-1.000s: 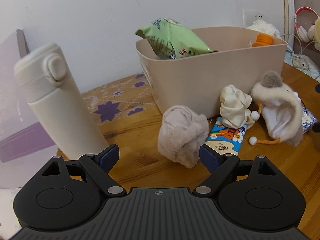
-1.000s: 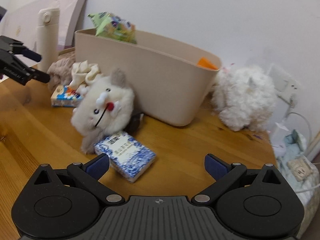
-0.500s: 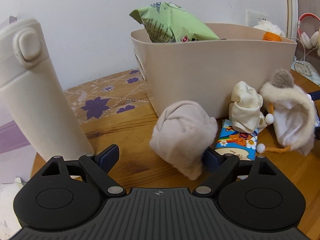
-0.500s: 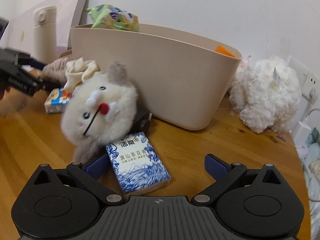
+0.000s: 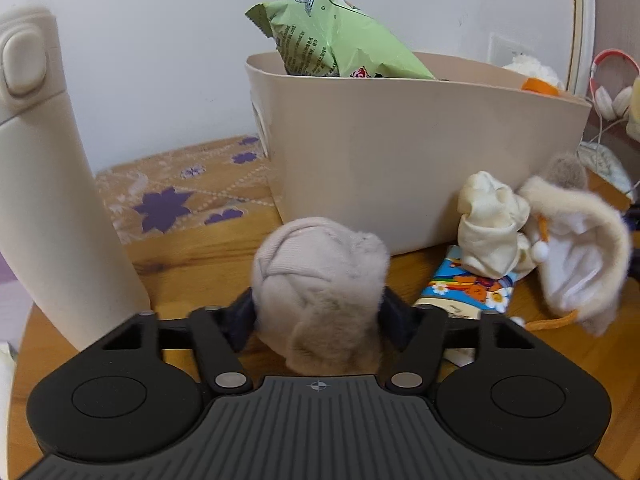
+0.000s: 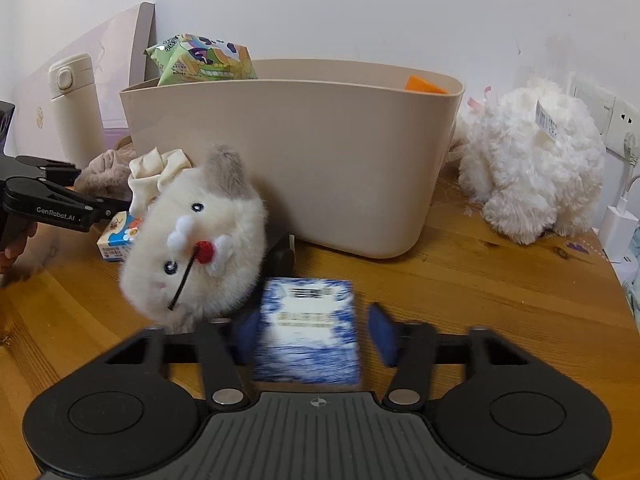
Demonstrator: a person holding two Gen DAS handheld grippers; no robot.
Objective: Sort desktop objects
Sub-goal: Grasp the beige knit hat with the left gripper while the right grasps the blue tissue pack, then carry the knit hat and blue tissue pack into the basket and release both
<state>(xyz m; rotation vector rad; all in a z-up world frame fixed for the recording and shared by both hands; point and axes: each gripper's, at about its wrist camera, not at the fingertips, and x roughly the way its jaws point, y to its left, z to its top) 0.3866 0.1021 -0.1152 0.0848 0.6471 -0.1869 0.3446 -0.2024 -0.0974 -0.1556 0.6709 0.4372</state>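
Fingers of the left gripper (image 5: 318, 316) have just been closing, and now they squeeze a soft beige sock ball (image 5: 320, 280) from both sides. The ball sits right between them on the wooden table (image 5: 192, 264). Outside the left finger stands a tall cream bottle (image 5: 52, 184), close by. Past the fingertips is a big beige bin (image 5: 420, 160) with a green snack bag (image 5: 340, 40) poking out of its top. Outside the right finger lie a cream cloth bundle (image 5: 490, 224), a small cartoon box (image 5: 468, 288) under it, and a furry hat (image 5: 576, 248).

The right gripper (image 6: 312, 332) has just been closing too. A blue and white tissue pack (image 6: 308, 332) sits between its fingers. The left pad is against the pack. A thin gap shows by the right pad, so it is not pinched yet. The pack looks blurry. Just outside the left finger is a fluffy toy face with a red nose (image 6: 196, 240), leaning on the bin (image 6: 340, 168). Far off past the right finger sits a white fluffy toy (image 6: 528, 160) on the table (image 6: 500, 300).
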